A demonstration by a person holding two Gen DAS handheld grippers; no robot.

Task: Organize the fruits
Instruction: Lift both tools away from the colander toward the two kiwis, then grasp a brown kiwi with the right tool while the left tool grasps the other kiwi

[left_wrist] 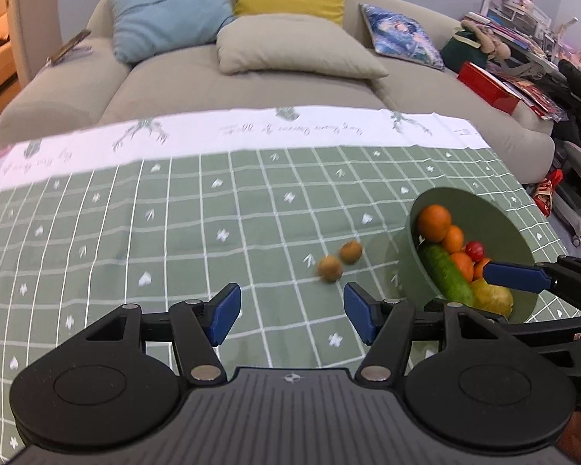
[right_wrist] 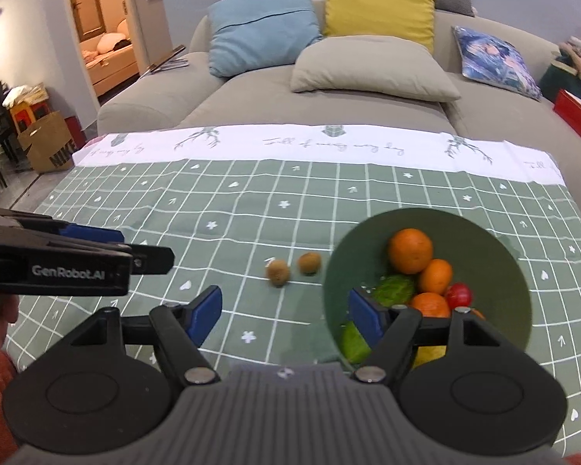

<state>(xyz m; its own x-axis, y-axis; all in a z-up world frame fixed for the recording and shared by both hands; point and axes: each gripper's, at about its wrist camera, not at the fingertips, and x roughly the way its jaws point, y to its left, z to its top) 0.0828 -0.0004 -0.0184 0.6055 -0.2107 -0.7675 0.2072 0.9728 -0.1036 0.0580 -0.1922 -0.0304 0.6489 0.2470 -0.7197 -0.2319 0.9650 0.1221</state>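
While two kiwis (right_wrist: 292, 267) lie outside the bowl (right_wrist: 515, 271), both hand-held grippers, left (left_wrist: 290, 312) and right (right_wrist: 284, 316), hover apart and empty, seemingly ready to collect them.

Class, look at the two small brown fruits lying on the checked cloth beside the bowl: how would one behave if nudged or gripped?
The brown fruit looks rounded, so a nudge would probably roll it on the flat cloth. Its small size suggests it is light. It sits close to its twin, so wide fingers might bump both.
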